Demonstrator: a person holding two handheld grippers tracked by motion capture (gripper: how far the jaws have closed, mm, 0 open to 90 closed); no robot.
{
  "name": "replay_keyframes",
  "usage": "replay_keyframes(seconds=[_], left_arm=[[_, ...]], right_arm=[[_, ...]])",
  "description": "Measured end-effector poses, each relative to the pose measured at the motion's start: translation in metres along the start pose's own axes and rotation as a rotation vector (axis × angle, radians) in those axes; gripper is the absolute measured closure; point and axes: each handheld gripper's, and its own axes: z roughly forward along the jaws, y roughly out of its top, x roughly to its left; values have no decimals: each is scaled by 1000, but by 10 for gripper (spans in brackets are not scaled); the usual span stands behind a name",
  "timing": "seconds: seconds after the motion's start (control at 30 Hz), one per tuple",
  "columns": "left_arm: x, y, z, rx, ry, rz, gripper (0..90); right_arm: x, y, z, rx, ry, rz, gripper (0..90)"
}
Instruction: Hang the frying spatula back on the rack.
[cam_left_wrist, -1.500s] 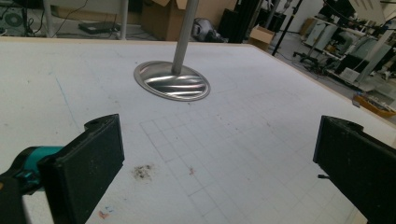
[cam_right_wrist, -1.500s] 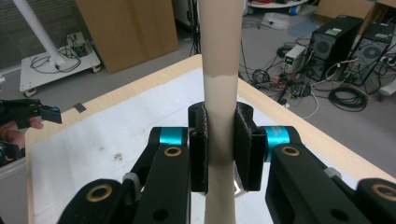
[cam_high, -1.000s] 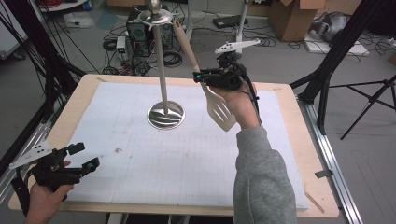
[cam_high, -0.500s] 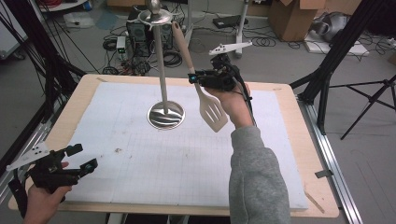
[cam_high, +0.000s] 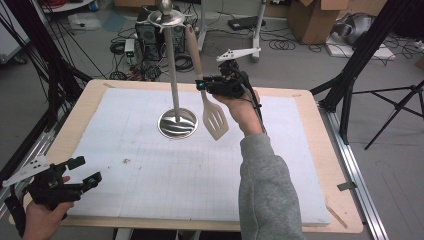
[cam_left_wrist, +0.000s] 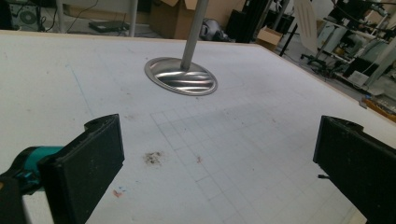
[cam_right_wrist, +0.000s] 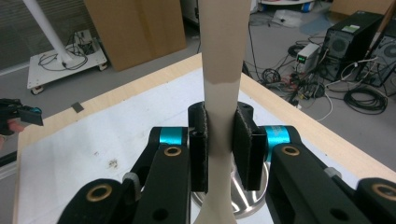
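Note:
A spatula (cam_high: 215, 120) with a beige slotted head and a long pale handle (cam_right_wrist: 222, 56) hangs upright above the table. My right gripper (cam_high: 204, 86) is shut on its handle just above the head, pads on both sides (cam_right_wrist: 219, 140). The handle's top reaches up beside the top disc of a metal utensil stand (cam_high: 172, 75); I cannot tell if they touch. The stand's round base (cam_high: 177, 123) lies just left of the spatula head. My left gripper (cam_high: 86, 170) rests low at the table's near left corner, jaws wide open (cam_left_wrist: 219, 168) with nothing between them.
A white gridded mat (cam_high: 150, 170) covers the wooden table (cam_high: 320, 150). The stand base (cam_left_wrist: 181, 76) lies ahead in the left gripper view. Black frame poles, cables, computer boxes and cardboard boxes stand on the floor beyond the far edge.
My right hand has carried the spatula left and slightly down, closer to the stand's pole. The left gripper has stayed where it was.

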Motion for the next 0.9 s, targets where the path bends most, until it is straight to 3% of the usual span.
replay_keyframes(seconds=[0.63, 0.9], left_arm=[[-1, -2, -8, -3, 11, 0, 21], [-1, -3, -14, -8, 23, -1, 21]], right_arm=[[1, 2, 25, -21, 8, 7, 778], [2, 3, 31, -37, -13, 4, 775]])
